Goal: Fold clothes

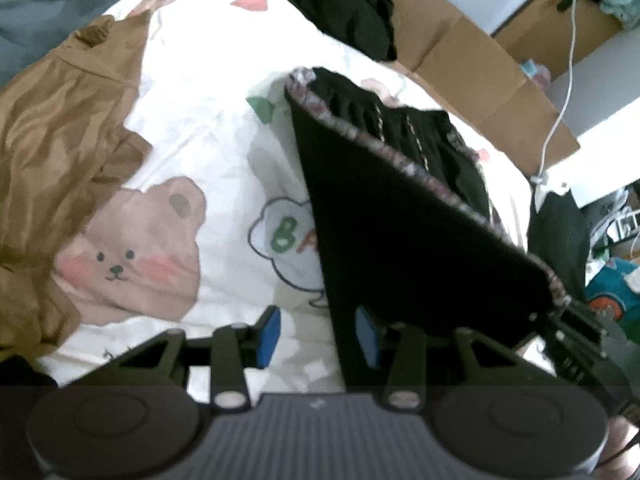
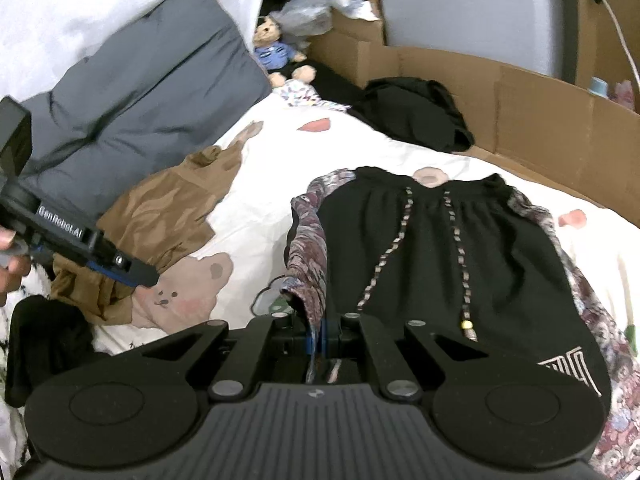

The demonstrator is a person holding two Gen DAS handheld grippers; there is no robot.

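We keep the right gripper (image 2: 316, 338) clamped on the patterned side edge of the black shorts (image 2: 452, 256), lifting that flap toward 9 o'clock over the bedsheet (image 1: 208, 128) for folding, while the left gripper (image 1: 316, 334) stands apart, holding nothing.

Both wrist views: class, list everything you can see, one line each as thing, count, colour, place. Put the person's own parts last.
black shorts: one, black with patterned side panels, on the sheet, one edge lifted
brown garment: one, brown, crumpled beside the shorts
black clothes pile: one, black, by the cardboard
bed sheet: one, white with bear print
grey pillow: one, grey, head of bed
teddy bear: one, tan, blue shirt, behind pillow
cardboard: brown, along the bed's edge
left gripper: black, blue pads, open
right gripper: black, shut on the shorts' patterned edge
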